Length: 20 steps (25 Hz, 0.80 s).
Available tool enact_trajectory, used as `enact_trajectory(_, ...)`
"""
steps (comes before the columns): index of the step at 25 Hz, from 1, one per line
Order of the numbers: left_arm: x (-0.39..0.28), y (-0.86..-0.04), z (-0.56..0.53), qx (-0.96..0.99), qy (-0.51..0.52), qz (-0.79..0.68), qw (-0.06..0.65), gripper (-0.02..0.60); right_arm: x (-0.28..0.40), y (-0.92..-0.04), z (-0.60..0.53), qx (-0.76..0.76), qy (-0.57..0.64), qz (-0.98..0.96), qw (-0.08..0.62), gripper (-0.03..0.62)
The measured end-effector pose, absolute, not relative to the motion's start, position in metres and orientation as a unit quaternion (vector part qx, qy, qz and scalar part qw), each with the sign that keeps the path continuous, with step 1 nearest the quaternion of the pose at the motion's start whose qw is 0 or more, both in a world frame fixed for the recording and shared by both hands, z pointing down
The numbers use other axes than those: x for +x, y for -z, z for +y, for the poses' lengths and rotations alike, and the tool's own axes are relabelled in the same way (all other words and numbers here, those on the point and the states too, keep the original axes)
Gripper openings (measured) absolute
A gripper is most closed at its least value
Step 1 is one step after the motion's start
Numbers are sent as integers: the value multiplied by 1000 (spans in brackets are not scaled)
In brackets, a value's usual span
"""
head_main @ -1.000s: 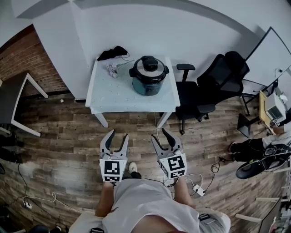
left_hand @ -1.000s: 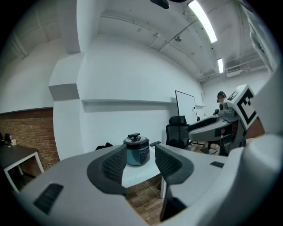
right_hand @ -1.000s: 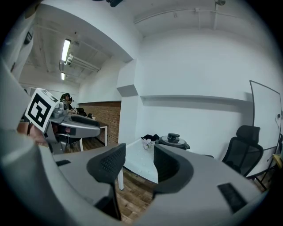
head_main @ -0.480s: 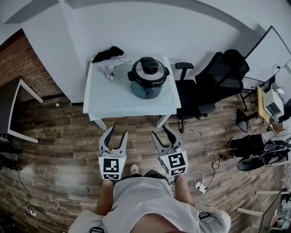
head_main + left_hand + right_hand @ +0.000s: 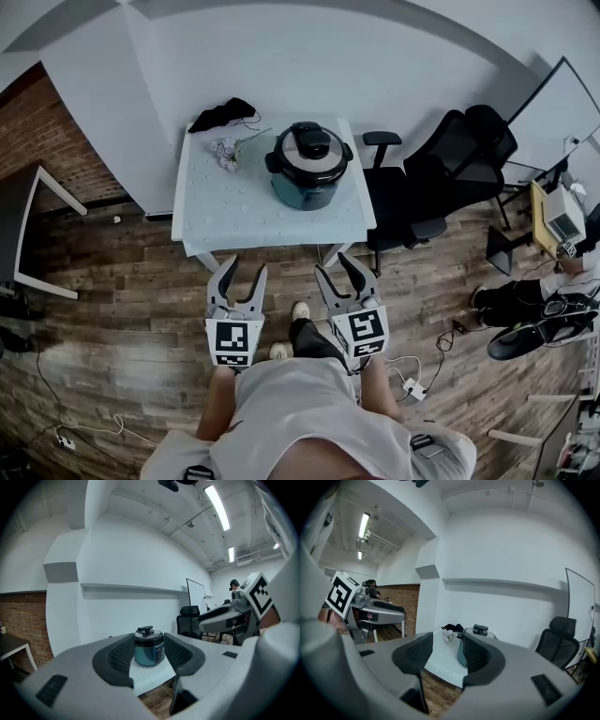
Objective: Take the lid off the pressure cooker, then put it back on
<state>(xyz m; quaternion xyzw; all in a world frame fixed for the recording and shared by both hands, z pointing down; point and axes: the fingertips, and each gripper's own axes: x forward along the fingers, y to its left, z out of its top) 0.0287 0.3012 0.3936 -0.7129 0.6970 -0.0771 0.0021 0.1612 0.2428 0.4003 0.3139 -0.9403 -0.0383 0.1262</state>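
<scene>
**Approach stance, lid untouched.** The pressure cooker [image 5: 307, 169] is shown on the far right part of the white table [image 5: 225, 211]. Its lid [image 5: 311, 148] is seated, with the knob on top. The left gripper [image 5: 243, 270] and the right gripper [image 5: 334, 265] are held roughly level above the wooden floor, just near of the table's near edge. Both are pointed toward the cooker and are well apart from it. The tongs of each are spread, and nothing is pinched. The jaws are probably held apart so that the lid and pot can be taken once they are reached. A black cloth [image 5: 223, 112] lies at the table's far left corner.
</scene>
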Motion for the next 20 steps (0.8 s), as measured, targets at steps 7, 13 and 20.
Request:
enact_trajectory(7, 18, -394, 276, -711, 78, 699, 1, 190, 149, -399, 220, 308, 40, -942, 125, 204)
enact_trajectory(13, 11, -395, 248, -712, 76, 698, -2, 192, 137, -401, 192, 303, 37, -944, 125, 204)
enact_trajectory(20, -2, -393, 203, -707, 78, 702, -5, 192, 122, -399, 146, 291, 36, -948, 127, 204)
